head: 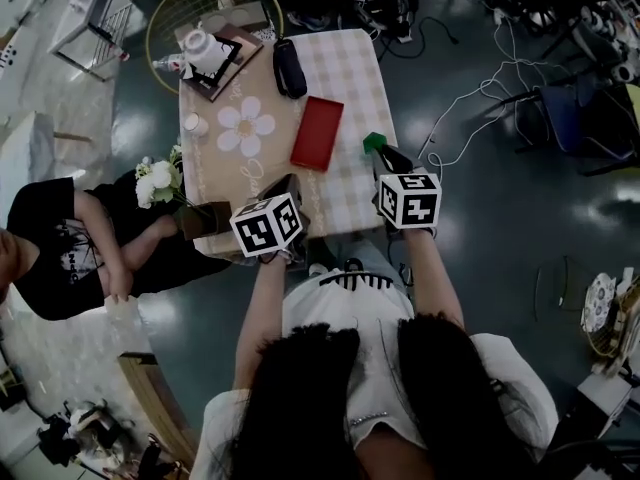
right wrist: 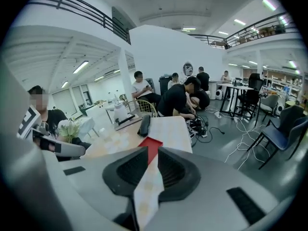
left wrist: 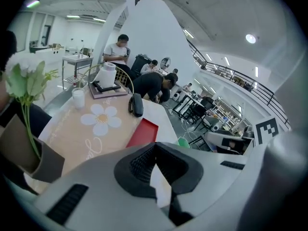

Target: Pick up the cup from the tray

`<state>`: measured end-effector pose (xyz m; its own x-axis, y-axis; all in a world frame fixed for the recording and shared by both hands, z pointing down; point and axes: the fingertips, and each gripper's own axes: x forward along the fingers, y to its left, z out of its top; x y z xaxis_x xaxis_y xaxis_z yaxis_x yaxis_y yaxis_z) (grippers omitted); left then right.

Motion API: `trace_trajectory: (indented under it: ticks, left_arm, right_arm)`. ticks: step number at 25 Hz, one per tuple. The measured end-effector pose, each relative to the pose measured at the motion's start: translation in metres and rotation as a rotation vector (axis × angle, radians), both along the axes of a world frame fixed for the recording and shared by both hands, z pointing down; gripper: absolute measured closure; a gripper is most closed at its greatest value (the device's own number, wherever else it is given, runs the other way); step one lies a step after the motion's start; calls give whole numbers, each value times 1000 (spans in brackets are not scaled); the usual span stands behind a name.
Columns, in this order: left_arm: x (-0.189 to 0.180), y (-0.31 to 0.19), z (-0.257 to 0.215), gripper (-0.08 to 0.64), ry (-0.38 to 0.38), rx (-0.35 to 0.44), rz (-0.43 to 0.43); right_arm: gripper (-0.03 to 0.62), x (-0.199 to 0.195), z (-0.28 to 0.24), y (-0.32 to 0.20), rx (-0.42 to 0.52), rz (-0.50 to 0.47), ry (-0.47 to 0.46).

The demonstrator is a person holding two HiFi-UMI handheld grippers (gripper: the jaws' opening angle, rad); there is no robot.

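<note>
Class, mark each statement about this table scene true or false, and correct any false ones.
1. The white teapot stands on the dark square tray. True.
2. The right gripper holds the small white cup. False: nothing is between its jaws; the cup stands on the tan flower-print mat.
3. The black oblong case lies on the floor. False: it lies on the table, beside the tray.
4. White flowers stand at the table's edge. True.
</note>
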<state>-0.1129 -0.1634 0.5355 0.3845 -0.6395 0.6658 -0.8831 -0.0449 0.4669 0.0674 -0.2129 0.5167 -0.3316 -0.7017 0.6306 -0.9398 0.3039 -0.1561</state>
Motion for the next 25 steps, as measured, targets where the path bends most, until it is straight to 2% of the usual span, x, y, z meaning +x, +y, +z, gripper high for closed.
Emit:
trace_trajectory:
  ticks: [6,14,25]
  left_arm:
    - [-2,12,-9,551,-3,41,10]
    - [-1,31,-15,551,-20,74,22]
    - [-2,54,-19,551,-13,88,10]
  right_arm:
    - [581,-10,-3,20,-1,10,30]
    - [583,-21,-8,41,21,-2,78]
    - [583,-29,-14,62,43,-27,87]
